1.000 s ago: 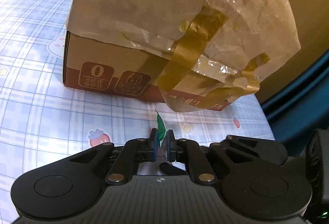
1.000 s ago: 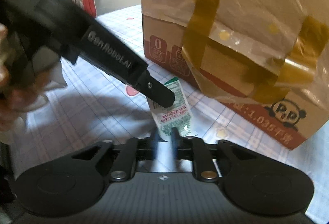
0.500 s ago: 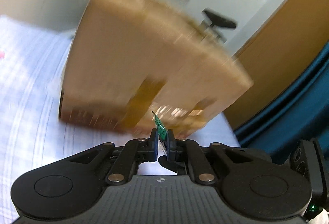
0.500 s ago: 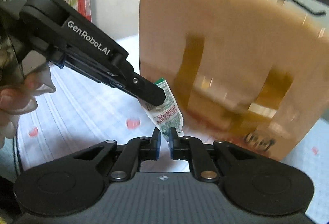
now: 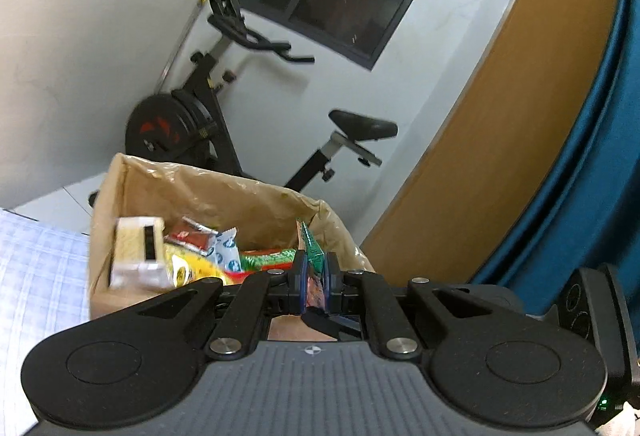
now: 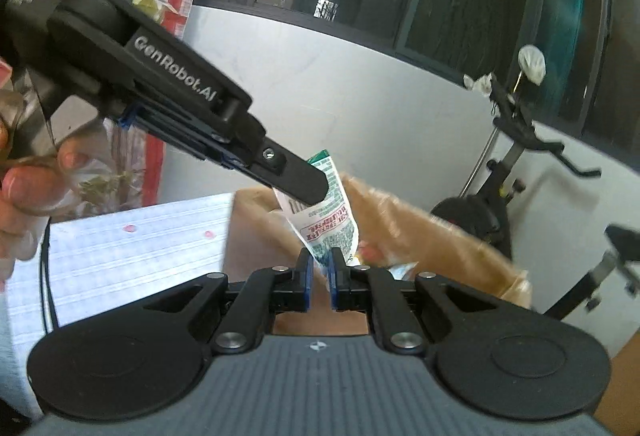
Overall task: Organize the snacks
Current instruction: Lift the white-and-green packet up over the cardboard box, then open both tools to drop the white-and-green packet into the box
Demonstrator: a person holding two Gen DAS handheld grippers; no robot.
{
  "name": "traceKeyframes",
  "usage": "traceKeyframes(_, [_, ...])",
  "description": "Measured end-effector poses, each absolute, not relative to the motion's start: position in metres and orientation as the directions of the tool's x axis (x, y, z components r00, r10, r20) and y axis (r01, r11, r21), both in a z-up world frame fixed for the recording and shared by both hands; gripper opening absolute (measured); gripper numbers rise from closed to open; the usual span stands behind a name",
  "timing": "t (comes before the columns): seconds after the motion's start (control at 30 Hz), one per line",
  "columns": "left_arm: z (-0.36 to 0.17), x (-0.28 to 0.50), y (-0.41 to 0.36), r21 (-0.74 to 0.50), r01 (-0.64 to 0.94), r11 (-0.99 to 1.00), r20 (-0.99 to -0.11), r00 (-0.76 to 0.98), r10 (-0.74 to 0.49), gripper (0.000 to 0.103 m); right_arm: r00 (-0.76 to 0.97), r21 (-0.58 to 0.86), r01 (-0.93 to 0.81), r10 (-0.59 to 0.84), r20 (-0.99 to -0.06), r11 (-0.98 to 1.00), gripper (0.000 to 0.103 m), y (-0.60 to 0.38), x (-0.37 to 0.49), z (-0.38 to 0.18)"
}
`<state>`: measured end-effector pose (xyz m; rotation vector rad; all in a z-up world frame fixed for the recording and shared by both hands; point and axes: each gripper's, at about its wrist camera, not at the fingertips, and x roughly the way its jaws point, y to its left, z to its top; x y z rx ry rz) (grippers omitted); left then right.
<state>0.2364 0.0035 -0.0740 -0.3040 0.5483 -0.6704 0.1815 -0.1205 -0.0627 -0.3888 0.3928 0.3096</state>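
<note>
Both grippers hold one green-and-white snack packet (image 6: pixel 334 224) in the air. My right gripper (image 6: pixel 320 264) is shut on its lower end. My left gripper (image 6: pixel 316 188) comes in from the upper left, shut on the packet's top. In the left wrist view the packet (image 5: pixel 311 250) shows edge-on between the shut fingers of the left gripper (image 5: pixel 314 264). Just beyond it is the open cardboard box (image 5: pixel 224 196) with its plastic liner. Inside lie a white carton (image 5: pixel 138 248), a red packet (image 5: pixel 192 238) and other snacks. In the right wrist view the box (image 6: pixel 440 236) is blurred behind the packet.
The box stands on a blue checked cloth (image 5: pixel 36 276) with strawberry prints (image 6: pixel 120 256). An exercise bike (image 5: pixel 208 116) stands behind the box by the white wall. At the right are a wooden panel (image 5: pixel 500 116) and a blue curtain (image 5: pixel 592 156). A person's hand (image 6: pixel 24 188) grips the left tool.
Both grippers have risen together with the packet, from just above the cloth beside the box to above its rim. The right jaws have closed on the packet's lower end.
</note>
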Motion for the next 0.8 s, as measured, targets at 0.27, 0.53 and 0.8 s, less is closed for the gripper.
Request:
traceKeyframes(0.27, [-0.101, 0.313, -0.028, -0.506, 0.443, 0.740, -0.476, 0.572, -0.668, 0.009, 0.819, -0.278, -0.358, 0.157, -0.552, 0.891, 0.009, -0.153, 0.252, -0.081])
traceKeyframes(0.53, [-0.120, 0.344, -0.039, -0.446, 0.370, 0.815, -0.605, 0.546, -0.579, 0.029, 0.756, -0.257, -0.388, 0.146, -0.638, 0.885, 0.009, -0.165, 0.277, -0.098])
traceKeyframes(0.8, [-0.094, 0.334, -0.038, -0.335, 0.421, 0.843, -0.594, 0.600, -0.536, 0.078, 0.766, -0.183, -0.294, 0.117, -0.633, 0.938, 0.031, -0.178, 0.277, -0.087])
